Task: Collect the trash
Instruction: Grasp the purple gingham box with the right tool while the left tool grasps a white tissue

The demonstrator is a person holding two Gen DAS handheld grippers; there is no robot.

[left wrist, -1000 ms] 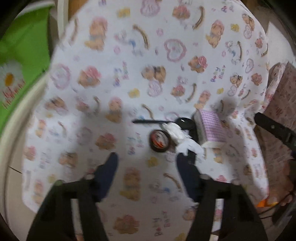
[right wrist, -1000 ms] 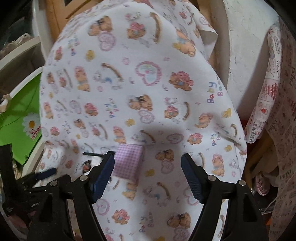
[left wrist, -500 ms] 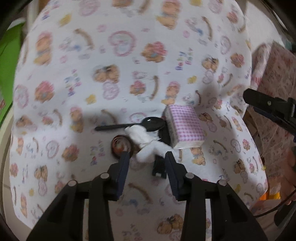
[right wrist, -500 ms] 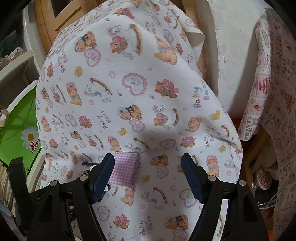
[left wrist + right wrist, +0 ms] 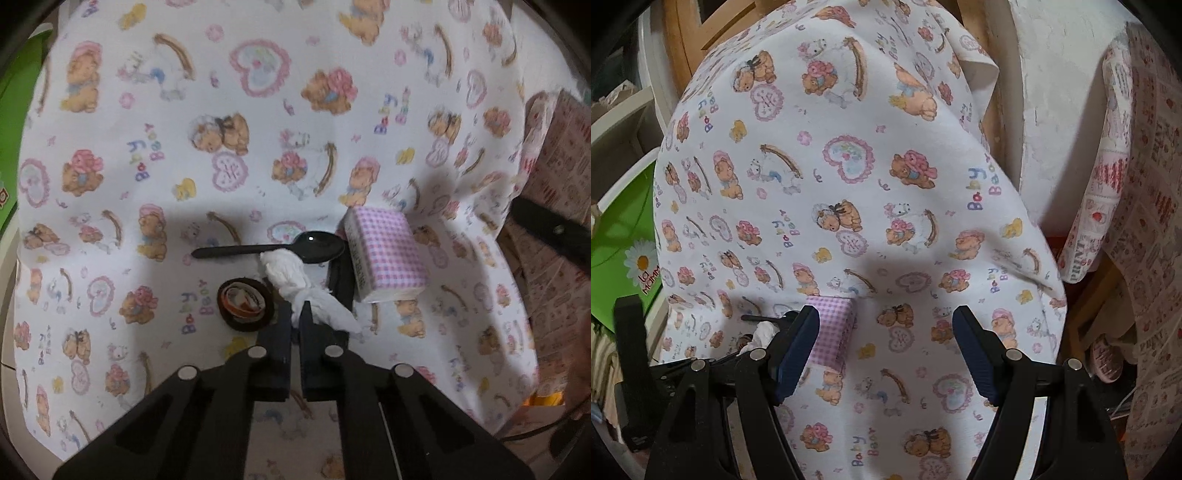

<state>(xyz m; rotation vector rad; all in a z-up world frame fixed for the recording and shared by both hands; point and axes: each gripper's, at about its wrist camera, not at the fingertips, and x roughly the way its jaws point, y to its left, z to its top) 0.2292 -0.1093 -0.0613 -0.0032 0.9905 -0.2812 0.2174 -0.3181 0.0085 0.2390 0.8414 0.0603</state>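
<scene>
A crumpled white tissue (image 5: 286, 271) lies on the bear-print cloth (image 5: 258, 110), against a black plastic spoon (image 5: 317, 246) and a dark tape roll (image 5: 243, 303). My left gripper (image 5: 295, 314) is shut on the tissue's near end, with the paper bunched at the fingertips. A pink checked packet (image 5: 388, 254) sits just right of it, with a black object (image 5: 341, 280) partly hidden between them. My right gripper (image 5: 886, 347) hangs open above the cloth and holds nothing. Its left finger covers part of the packet (image 5: 833, 336), and the tissue (image 5: 764, 330) peeks out beside it.
A green box with a daisy print (image 5: 624, 251) stands left of the cloth. Wooden furniture (image 5: 687, 44) and a white plastered wall (image 5: 1052, 110) are behind. A pink printed fabric (image 5: 1145, 221) hangs at the right. The right gripper's body (image 5: 554, 232) shows at the edge of the left wrist view.
My left gripper has moved in toward the tissue, and its jaws have gone from wide apart to shut on the tissue's end. The right gripper has stayed open and almost still.
</scene>
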